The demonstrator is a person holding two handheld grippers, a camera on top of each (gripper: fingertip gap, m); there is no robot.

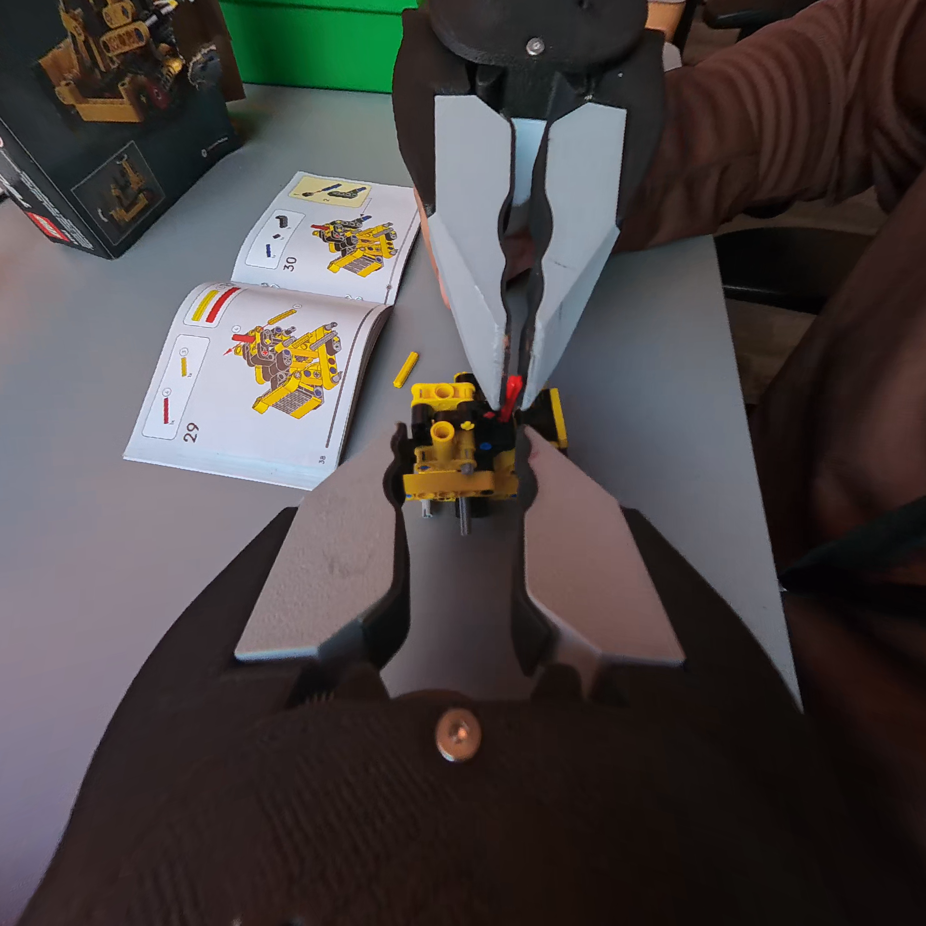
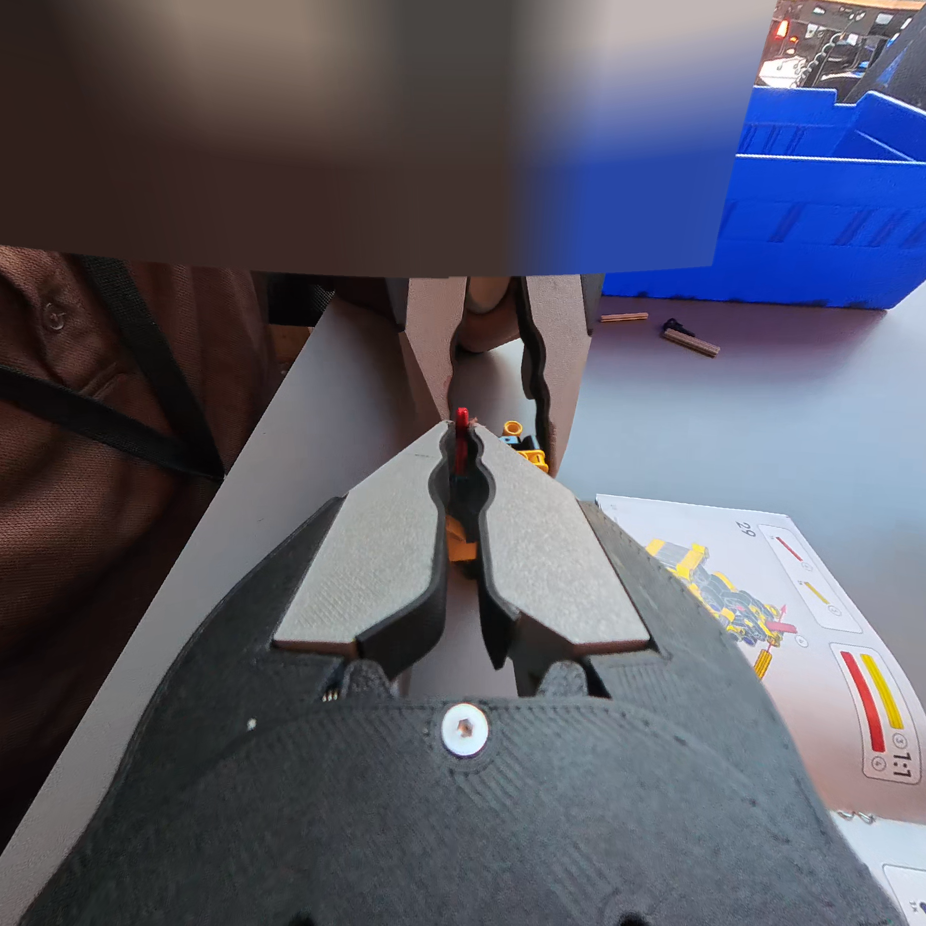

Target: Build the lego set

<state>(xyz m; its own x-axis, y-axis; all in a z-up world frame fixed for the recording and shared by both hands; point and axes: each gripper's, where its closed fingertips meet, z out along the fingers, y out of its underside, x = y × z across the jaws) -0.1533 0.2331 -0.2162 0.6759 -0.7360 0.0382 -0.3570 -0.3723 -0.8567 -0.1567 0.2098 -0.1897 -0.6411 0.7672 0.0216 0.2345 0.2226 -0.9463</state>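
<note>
A small yellow and black lego model (image 1: 453, 468) stands on the grey table (image 1: 100, 526). My left gripper (image 1: 461, 443) is shut on the model, one finger on each side. My right gripper (image 1: 508, 408) comes from the far side, shut on a thin red axle (image 1: 512, 393) with its lower end at the model's black top. In the right wrist view my right gripper (image 2: 461, 427) pinches the red axle (image 2: 461, 443) upright. The model (image 2: 458, 548) shows through the gap between the fingers. The left gripper's fingers (image 2: 563, 361) stand just beyond.
A loose yellow axle (image 1: 406, 369) lies left of the model. An open instruction booklet (image 1: 260, 371) lies further left, and the set's box (image 1: 110, 125) and a green bin (image 1: 310, 40) stand behind. A blue bin (image 2: 827, 200) and small loose pieces (image 2: 691, 343) also show. The table edge (image 1: 751, 451) runs close on the right.
</note>
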